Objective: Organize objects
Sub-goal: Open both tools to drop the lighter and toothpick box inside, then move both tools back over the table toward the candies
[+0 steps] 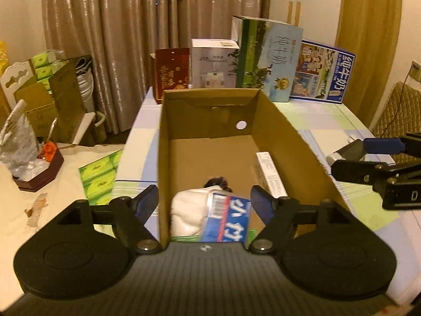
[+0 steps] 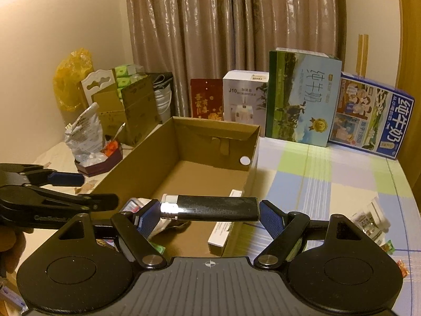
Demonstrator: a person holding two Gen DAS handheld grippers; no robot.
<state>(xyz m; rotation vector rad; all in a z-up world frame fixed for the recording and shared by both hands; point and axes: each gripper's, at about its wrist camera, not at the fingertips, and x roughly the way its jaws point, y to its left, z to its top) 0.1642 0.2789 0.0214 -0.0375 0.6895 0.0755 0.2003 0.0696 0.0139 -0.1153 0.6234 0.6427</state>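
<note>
Shiny beige curtains (image 2: 236, 39) behind a checked tablecloth (image 2: 329, 179), cream wall (image 2: 52, 26) left, warm dim light

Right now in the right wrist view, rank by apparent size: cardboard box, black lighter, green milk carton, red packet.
1. cardboard box
2. green milk carton
3. black lighter, though nearness to the camera inflates it
4. red packet

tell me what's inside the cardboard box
In the cardboard box: a slim white carton along one wall, a white bundle, a blue-labelled pack, something dark behind them. The near floor is hidden.
</note>
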